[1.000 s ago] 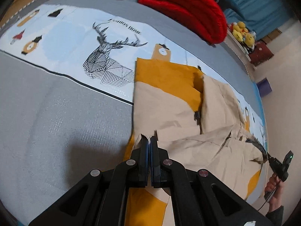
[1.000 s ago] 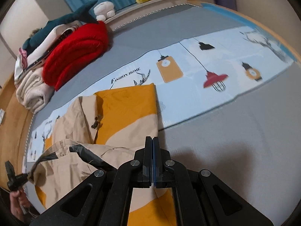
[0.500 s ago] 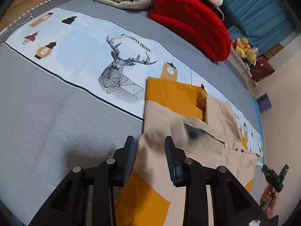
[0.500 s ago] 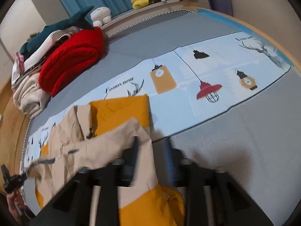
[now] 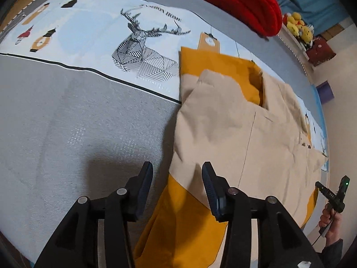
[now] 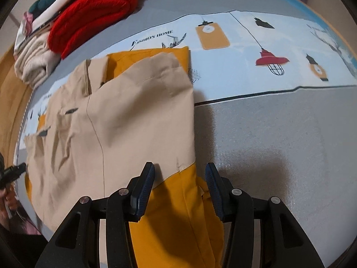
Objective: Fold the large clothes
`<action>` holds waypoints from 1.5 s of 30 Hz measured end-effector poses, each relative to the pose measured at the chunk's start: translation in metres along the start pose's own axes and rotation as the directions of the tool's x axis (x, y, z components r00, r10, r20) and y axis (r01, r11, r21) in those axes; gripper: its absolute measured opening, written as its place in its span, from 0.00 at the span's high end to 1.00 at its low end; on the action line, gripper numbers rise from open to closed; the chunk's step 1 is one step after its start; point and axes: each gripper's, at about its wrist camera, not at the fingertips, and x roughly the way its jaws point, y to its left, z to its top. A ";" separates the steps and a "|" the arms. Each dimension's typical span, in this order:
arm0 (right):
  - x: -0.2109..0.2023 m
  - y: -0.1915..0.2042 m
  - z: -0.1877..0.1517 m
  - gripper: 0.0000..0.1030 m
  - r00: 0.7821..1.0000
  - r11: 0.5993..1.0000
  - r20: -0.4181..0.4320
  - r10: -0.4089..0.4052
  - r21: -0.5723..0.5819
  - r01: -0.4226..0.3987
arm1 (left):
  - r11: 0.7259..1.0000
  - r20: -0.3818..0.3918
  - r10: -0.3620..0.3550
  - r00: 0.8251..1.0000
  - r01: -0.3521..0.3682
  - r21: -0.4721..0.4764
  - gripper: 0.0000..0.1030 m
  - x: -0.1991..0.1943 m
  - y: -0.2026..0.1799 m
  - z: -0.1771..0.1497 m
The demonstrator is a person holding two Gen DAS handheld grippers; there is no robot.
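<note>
A large beige and mustard garment (image 5: 234,122) lies folded over on the bed, its beige half covering most of the mustard layer. My left gripper (image 5: 177,174) hovers over the garment's near left edge. Its jaws are opening and the pads touch no cloth. In the right wrist view the same garment (image 6: 133,111) spreads to the left. My right gripper (image 6: 179,174) stands over its near right corner, above the mustard hem (image 6: 178,212). Those jaws are opening too, with cloth below them but not pinched.
The bed cover (image 5: 78,122) is grey with a pale printed band of a deer (image 5: 142,44) and lamps (image 6: 270,60). A red blanket (image 6: 93,15) and cream bedding (image 6: 33,62) are piled at the back. A hand holds a black device (image 5: 334,194) by the garment's far corner.
Both grippers were shut on the raised beige edge a second ago. They have opened and let it go, and the beige half now lies flat over the mustard layer. Both hands sank.
</note>
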 end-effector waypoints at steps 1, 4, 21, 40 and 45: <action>0.000 0.001 0.001 0.53 1.000 1.000 0.001 -0.004 -0.008 0.004 | 1.000 -0.005 0.003 1.000 -0.003 0.007 0.61 0.002 -0.002 0.000; -0.001 0.007 0.001 0.56 1.000 0.999 0.002 -0.014 -0.036 0.014 | 0.999 -0.005 0.020 1.000 -0.020 0.043 0.76 0.006 -0.011 0.000; -0.071 0.040 0.051 0.96 0.910 1.000 0.415 -0.002 -0.026 0.014 | 0.988 0.376 0.068 0.924 -0.115 0.104 0.95 -0.053 -0.048 0.037; 0.071 0.034 0.112 0.96 0.965 0.984 0.190 -0.180 0.033 0.177 | 0.978 0.211 0.188 0.959 -0.202 0.047 0.94 0.069 -0.035 0.091; 0.075 0.041 0.119 0.96 0.947 0.972 0.219 -0.237 0.044 0.233 | 0.970 0.226 0.221 0.949 -0.238 0.051 0.91 0.077 -0.034 0.091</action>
